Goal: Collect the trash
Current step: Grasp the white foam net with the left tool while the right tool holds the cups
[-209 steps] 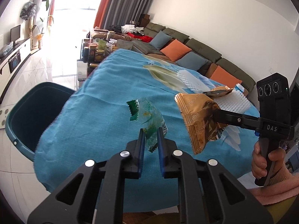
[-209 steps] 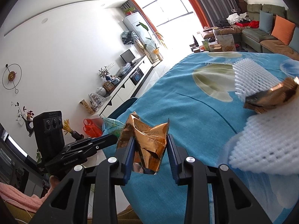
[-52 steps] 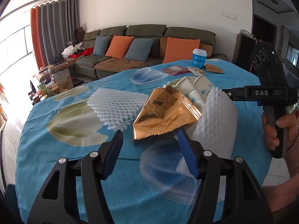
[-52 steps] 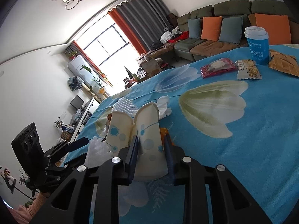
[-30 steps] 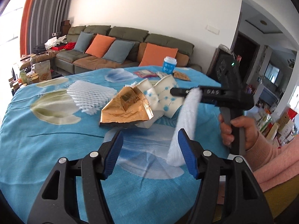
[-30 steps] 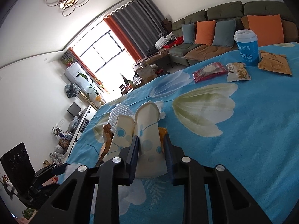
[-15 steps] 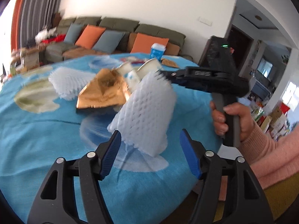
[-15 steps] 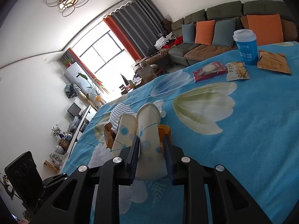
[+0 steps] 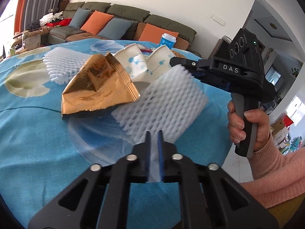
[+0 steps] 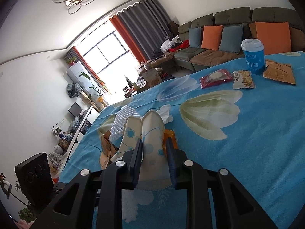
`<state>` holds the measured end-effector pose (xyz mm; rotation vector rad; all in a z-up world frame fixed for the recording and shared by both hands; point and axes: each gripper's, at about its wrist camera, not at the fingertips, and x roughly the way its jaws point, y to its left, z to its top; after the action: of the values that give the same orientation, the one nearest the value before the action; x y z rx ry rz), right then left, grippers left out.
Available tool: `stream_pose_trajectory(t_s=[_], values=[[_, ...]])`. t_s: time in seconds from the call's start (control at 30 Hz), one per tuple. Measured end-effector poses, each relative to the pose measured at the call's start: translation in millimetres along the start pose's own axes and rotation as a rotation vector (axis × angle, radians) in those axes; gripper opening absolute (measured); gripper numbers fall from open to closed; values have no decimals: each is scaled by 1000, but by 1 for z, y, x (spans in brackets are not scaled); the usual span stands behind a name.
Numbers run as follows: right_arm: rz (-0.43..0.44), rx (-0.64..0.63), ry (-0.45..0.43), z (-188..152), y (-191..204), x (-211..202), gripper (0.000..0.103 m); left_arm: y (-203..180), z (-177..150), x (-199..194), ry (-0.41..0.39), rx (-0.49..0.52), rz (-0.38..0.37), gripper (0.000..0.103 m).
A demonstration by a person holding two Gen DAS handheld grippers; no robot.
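Note:
My left gripper (image 9: pixel 154 133) is shut on the near edge of a white foam net sleeve (image 9: pixel 164 103) that slants up over the blue flowered tablecloth (image 9: pixel 38 133). My right gripper (image 10: pixel 154 145) is shut on a flattened white paper cup with blue dots (image 10: pixel 152 133); a second crushed cup (image 10: pixel 129 133) lies beside it. In the left wrist view the right gripper (image 9: pixel 172 62) holds the cup (image 9: pixel 162 64) next to the other cup (image 9: pixel 133 61). A gold foil wrapper (image 9: pixel 95 87) lies in front of them.
A second foam net (image 9: pixel 63 64) lies behind the wrapper. A blue lidded cup (image 10: pixel 253 57), a red packet (image 10: pixel 216 77), a white snack packet (image 10: pixel 243 80) and an orange packet (image 10: pixel 279 72) lie at the far side. A sofa (image 10: pixel 228 38) stands behind.
My left gripper was wide open in front of the foam net half a second ago; it has closed on the net's near edge. The right gripper still holds the cup.

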<state>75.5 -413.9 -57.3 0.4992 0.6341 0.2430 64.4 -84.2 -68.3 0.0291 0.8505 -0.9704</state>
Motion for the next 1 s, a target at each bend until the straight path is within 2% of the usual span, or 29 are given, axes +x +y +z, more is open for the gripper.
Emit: stream_pose_trajectory(t_s=[0.07, 0.1, 0.17, 0.2, 0.37, 0.5, 0.63, 0.67, 0.93, 0.97, 1.0], values=[[-3, 5, -4, -1, -1, -2, 23, 2, -1, -2, -4, -14, -16, 6], [-4, 8, -6, -1, -2, -3, 23, 1, -2, -5, -14, -16, -17, 9], [-4, 16, -6, -1, -2, -3, 23, -4, -4, -8, -25, 14, 9, 41], [-4, 20, -5, -2, -3, -3, 23, -9, -6, -9, -33, 37, 36, 46], [5, 27, 9, -5, -1, 1, 23, -30, -7, 3, -1, 138, 106, 53], [17, 25, 17, -7, 1, 2, 23, -32, -3, 18, 28, 142, 150, 48], [21, 22, 16, -6, 0, 0, 22, -25, 1, 13, 3, 100, 157, 16], [24, 23, 14, -6, -1, -1, 22, -24, 0, 10, -4, 89, 152, 13], [23, -10, -39, 5, 9, -21, 20, -17, -4, -35, -96, 67, 138, 12], [28, -16, -46, 7, 11, -23, 17, -18, -6, -41, -103, 68, 138, 12], [34, -22, -46, 9, 14, -24, 1, -18, -8, -47, -114, 68, 139, 12]])
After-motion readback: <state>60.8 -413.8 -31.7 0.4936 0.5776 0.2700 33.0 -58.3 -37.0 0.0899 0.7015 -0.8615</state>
